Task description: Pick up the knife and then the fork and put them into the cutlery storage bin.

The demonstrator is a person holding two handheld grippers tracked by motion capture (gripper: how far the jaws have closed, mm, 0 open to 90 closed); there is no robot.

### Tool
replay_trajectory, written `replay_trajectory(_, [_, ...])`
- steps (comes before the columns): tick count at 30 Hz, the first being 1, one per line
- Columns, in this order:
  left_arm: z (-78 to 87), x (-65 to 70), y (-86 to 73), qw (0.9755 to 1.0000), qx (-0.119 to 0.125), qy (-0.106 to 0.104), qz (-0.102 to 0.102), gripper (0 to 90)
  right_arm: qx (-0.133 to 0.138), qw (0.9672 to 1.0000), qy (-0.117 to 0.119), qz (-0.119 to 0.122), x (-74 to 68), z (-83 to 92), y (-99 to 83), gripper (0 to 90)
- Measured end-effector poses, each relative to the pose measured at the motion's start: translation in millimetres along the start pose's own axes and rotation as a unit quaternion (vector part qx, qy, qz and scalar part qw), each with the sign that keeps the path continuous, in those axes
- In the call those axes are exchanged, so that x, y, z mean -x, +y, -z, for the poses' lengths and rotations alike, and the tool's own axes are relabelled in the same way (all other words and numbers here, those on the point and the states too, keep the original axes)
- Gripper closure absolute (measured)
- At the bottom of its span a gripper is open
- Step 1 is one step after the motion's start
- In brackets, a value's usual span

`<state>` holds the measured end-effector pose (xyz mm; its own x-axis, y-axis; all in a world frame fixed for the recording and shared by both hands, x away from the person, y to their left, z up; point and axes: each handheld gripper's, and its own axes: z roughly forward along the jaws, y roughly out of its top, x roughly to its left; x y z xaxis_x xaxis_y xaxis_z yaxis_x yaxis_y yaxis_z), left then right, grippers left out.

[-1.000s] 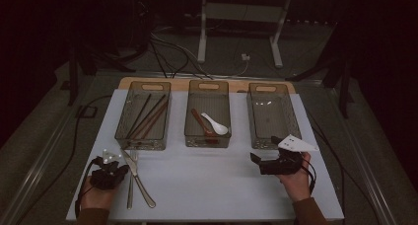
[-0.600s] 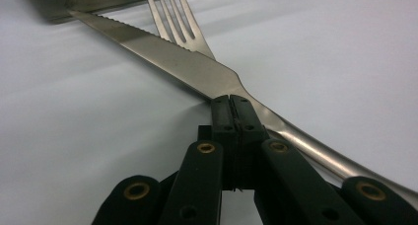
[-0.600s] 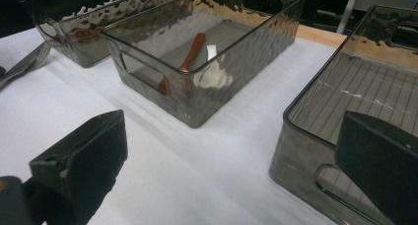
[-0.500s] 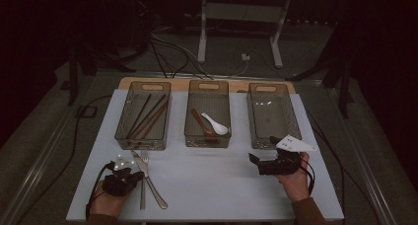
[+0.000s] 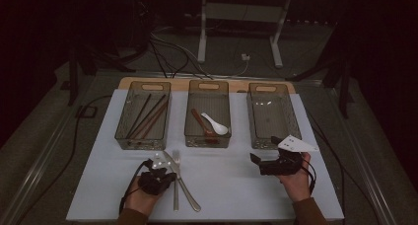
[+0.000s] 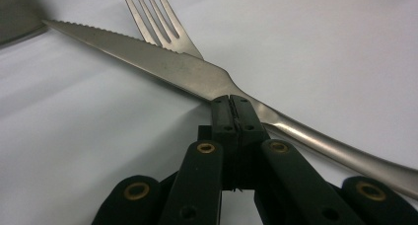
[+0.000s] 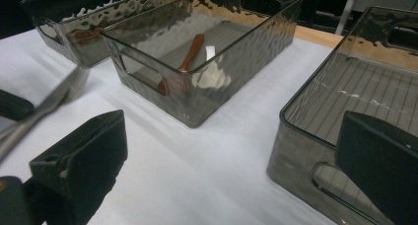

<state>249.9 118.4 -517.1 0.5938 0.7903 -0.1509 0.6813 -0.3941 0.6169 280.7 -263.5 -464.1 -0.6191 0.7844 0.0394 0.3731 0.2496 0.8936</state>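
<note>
A steel knife [image 5: 185,188] and a fork [image 5: 176,195] lie crossed on the white table near its front left. My left gripper [image 5: 170,176] is shut, and its tips rest against the knife [image 6: 172,67] where blade meets handle. Nothing is between the jaws [image 6: 239,109]. The fork [image 6: 157,18] lies just beyond the blade. My right gripper [image 5: 256,163] stands open at the front right with nothing between its wide-spread jaws [image 7: 229,175]. It points left, in front of the right bin [image 5: 268,116].
Three smoked clear bins stand in a row at the back. The left bin [image 5: 143,84] holds chopsticks [image 5: 148,117], the middle bin [image 5: 209,83] a brown spoon [image 5: 202,126] and a white spoon [image 5: 217,126]. Nothing lies in the right bin [image 7: 355,101].
My left gripper has moved right across the table's front, and the knife and fork have slid right along with it. The right gripper has stayed where it was.
</note>
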Motion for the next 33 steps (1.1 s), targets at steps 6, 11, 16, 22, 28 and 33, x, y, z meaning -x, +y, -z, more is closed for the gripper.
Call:
replay_trajectory(6, [-20.7, 27.2, 17.8, 0.9996, 0.003, -0.018, -0.019, 90.0, 0.003, 1.0, -0.003, -0.001, 2.6, 3.2, -0.6, 0.0])
replay_trajectory(11, [-32.6, 45.6, 26.7, 0.999, 0.005, -0.033, -0.029, 90.0, 0.004, 1.0, -0.006, -0.004, 4.8, 5.3, -1.6, 0.0])
replay_trajectory(16, [-42.7, 61.8, 36.0, 0.9983, 0.002, -0.042, -0.041, 90.0, 0.003, 1.0, -0.007, -0.004, 5.7, 5.6, -2.1, 0.0])
replay_trajectory(22, [-57.4, 79.9, 48.4, 0.9975, 0.006, -0.047, -0.052, 90.0, 0.001, 1.0, -0.007, -0.007, 6.1, 6.0, -2.4, 0.0])
replay_trajectory(28, [-67.6, 87.2, 58.7, 0.9969, 0.005, -0.053, -0.057, 90.0, -0.005, 0.9999, -0.005, -0.011, 7.3, 5.2, -3.8, 0.0])
replay_trajectory(33, [-59.6, 80.4, 59.3, 0.996, 0.023, -0.056, -0.065, 77.5, -0.011, 0.9999, 0.0, -0.013, 6.7, 4.9, -4.4, 0.0])
